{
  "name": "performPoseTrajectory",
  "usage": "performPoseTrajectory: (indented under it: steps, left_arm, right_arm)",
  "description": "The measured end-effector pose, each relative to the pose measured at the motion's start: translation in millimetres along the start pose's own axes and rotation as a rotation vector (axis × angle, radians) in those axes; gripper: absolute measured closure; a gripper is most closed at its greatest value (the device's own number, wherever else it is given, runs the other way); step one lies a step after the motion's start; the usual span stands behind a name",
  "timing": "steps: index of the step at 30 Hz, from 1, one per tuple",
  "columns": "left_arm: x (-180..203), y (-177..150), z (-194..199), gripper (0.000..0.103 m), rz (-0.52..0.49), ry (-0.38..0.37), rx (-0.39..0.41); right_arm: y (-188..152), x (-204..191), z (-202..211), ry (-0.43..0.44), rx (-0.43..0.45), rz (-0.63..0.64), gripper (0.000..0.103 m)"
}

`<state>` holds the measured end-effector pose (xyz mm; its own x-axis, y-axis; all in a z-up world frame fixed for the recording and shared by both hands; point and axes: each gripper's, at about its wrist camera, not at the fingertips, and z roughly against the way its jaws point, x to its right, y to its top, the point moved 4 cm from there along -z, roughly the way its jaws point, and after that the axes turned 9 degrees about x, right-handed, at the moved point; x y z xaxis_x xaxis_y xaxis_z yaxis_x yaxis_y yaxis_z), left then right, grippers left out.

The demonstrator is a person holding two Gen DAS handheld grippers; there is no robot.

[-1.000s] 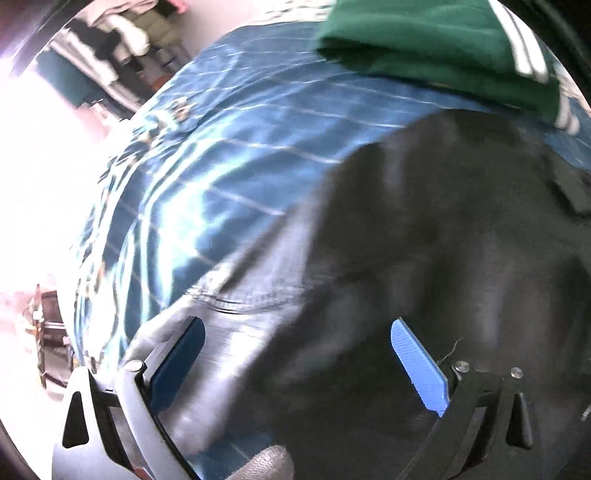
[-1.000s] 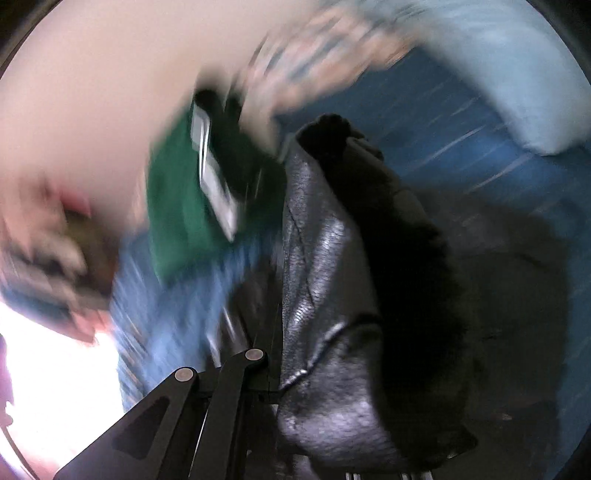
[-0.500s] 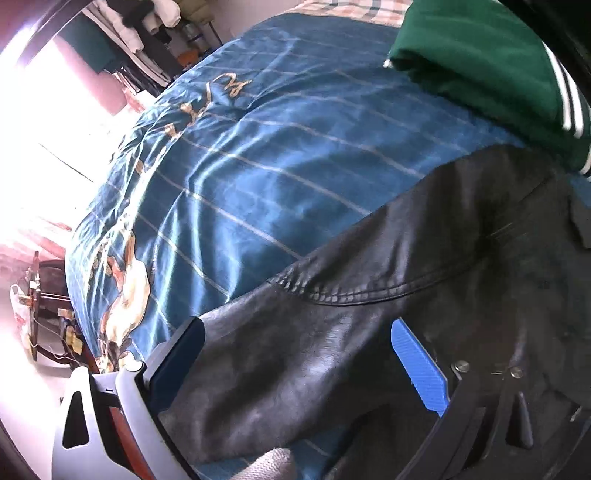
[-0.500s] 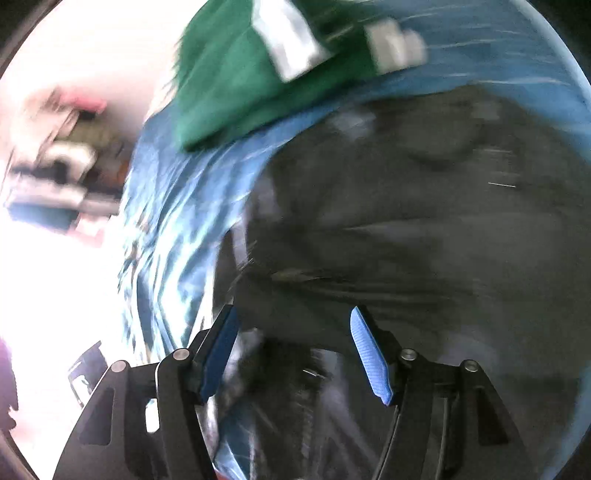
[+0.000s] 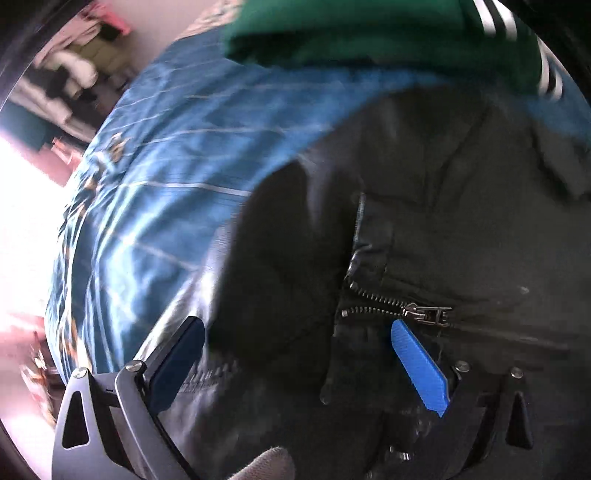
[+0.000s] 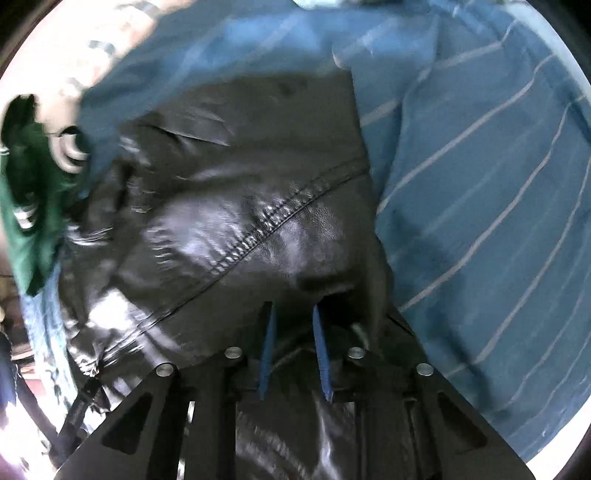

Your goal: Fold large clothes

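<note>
A black leather jacket (image 5: 424, 221) lies on the blue striped bedspread (image 5: 166, 158). Its metal zipper (image 5: 399, 302) shows just ahead of my left gripper (image 5: 295, 339), which is open over the jacket with nothing between its blue pads. In the right wrist view the jacket (image 6: 229, 221) fills the middle, with a stitched seam running across it. My right gripper (image 6: 293, 317) is shut on a fold of the leather, which bulges over its blue fingertips (image 6: 271, 325).
A folded green garment with white stripes (image 5: 369, 33) lies at the far side of the bed, also at the left in the right wrist view (image 6: 29, 206). The bedspread (image 6: 480, 184) extends to the right. Hanging clothes (image 5: 74, 70) stand beyond the bed's edge.
My right gripper was open half a second ago and has closed on the jacket. My left gripper stayed open and shifted over the jacket to the zipper area.
</note>
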<state>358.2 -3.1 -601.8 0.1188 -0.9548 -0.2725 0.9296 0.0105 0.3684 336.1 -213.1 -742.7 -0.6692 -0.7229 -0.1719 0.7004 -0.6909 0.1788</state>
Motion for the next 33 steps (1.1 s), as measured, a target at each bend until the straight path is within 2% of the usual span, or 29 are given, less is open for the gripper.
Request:
performPoseTrajectory:
  steps: [3, 7, 8, 9, 11, 15, 16, 17, 21, 22, 24, 26, 28, 31, 33]
  left_arm:
    - [-0.3, -2.0, 0.0, 0.0, 0.011, -0.001, 0.022]
    - [-14.2, -5.0, 11.4, 0.0, 0.061, -0.019, 0.0]
    - [-18.5, -4.0, 14.7, 0.0, 0.088, -0.025, -0.013]
    - [-26.6, -5.6, 20.0, 0.0, 0.127, -0.032, -0.021]
    - [-44.2, -11.0, 33.0, 0.0, 0.183, -0.022, -0.02]
    - [-85.4, -37.0, 65.8, 0.0, 0.307, -0.006, -0.016]
    - [-95.8, -46.2, 72.2, 0.0, 0.346, -0.003, -0.027]
    - [-106.5, -57.8, 78.8, 0.0, 0.392, -0.001, -0.042]
    - [-156.6, -127.6, 96.4, 0.0, 0.646, 0.012, -0.136]
    - [-173.0, -155.1, 100.8, 0.0, 0.733, 0.022, -0.165]
    - [-191.6, -194.2, 103.7, 0.0, 0.855, 0.036, -0.212]
    - [-210.5, -242.5, 101.1, 0.0, 1.035, 0.015, -0.261]
    - [-224.3, -288.2, 87.6, 0.0, 1.252, -0.052, -0.295]
    - [-235.0, -332.5, 63.7, 0.001, 1.533, -0.151, -0.289]
    - [-246.5, -344.6, 48.3, 0.008, 1.666, -0.176, -0.216]
  right_arm:
    - [6.9, -5.2, -18.3, -0.086, -0.022, 0.094, 0.088]
    - [2.6, -29.8, -6.6, -0.239, -0.03, 0.264, 0.082]
    - [-5.3, -42.5, -0.6, -0.279, -0.013, 0.326, 0.072]
    - [-10.1, -49.9, 3.5, -0.289, 0.002, 0.357, 0.052]
    - [-24.2, -67.8, 14.3, -0.309, 0.038, 0.423, 0.027]
    - [-55.0, -99.4, 28.8, -0.277, 0.065, 0.498, 0.026]
    - [-54.2, -85.1, 39.6, -0.263, 0.063, 0.511, 0.026]
    - [-59.9, -86.7, 50.1, -0.236, 0.053, 0.528, 0.025]
    - [-78.2, -90.7, 75.2, -0.154, -0.002, 0.548, 0.025]
    - [-82.6, -89.9, 81.4, -0.135, -0.011, 0.548, 0.025]
    - [-104.8, -93.9, 85.3, -0.103, -0.043, 0.57, 0.025]
    - [-110.7, -84.0, 86.3, -0.097, -0.065, 0.591, 0.025]
    - [-129.2, -85.2, 85.2, -0.079, -0.095, 0.614, 0.025]
    - [-147.3, -78.9, 75.1, -0.067, -0.106, 0.67, 0.025]
    - [-151.9, -71.3, 64.5, -0.072, -0.105, 0.679, 0.025]
